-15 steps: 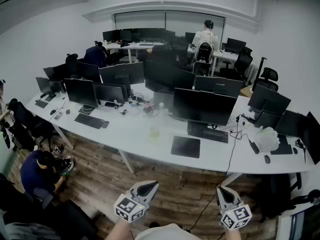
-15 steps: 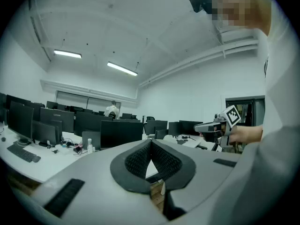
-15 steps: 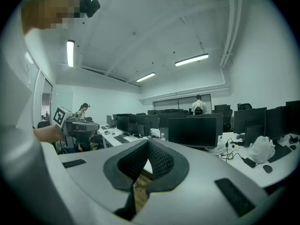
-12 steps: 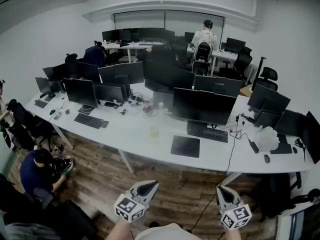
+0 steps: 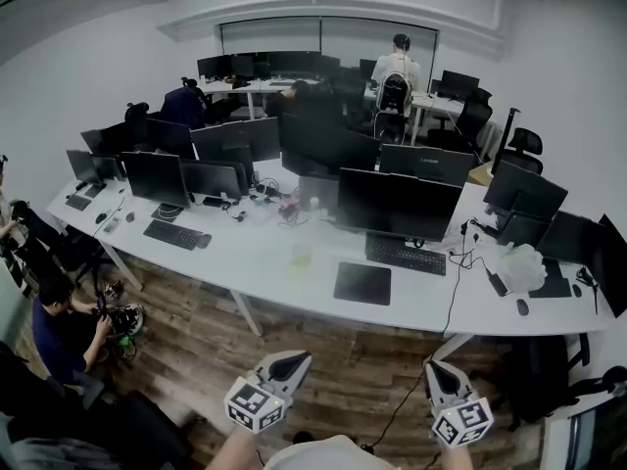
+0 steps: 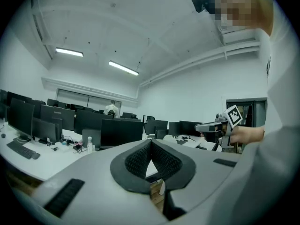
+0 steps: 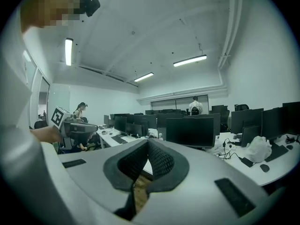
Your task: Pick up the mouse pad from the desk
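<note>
While both grippers sit low at bottom of head view, neither holds anything. L gripper (image 5: 291, 361): jaws together, pads meeting at tip, nothing betw. them; bottom centre-left, roughly level. R gripper (image 5: 435, 368): same, jaws closed on nothing, bottom centre-right. Both are over wood floor (image 5: 323, 355), well apart from the desk's front edge.

Outward: long white desk (image 5: 265, 262) runs across mid frame. Mouse pad (image 5: 362, 284) = dark rectangle lying flat near desk's front edge, just right of centre, directly below keyboard (image 5: 405, 255) and dark monitor (image 5: 397, 204). Nothing on top of pad as far as I can see.

Progress: approx nil. Pad untouched, flat on desk, neither gripper near it.

Left to do, my read: close distance to desk, open one gripper, work a jaw under a pad edge/corner (thin + flat, prob. awkward to pinch), clamp, lift clear.
</note>
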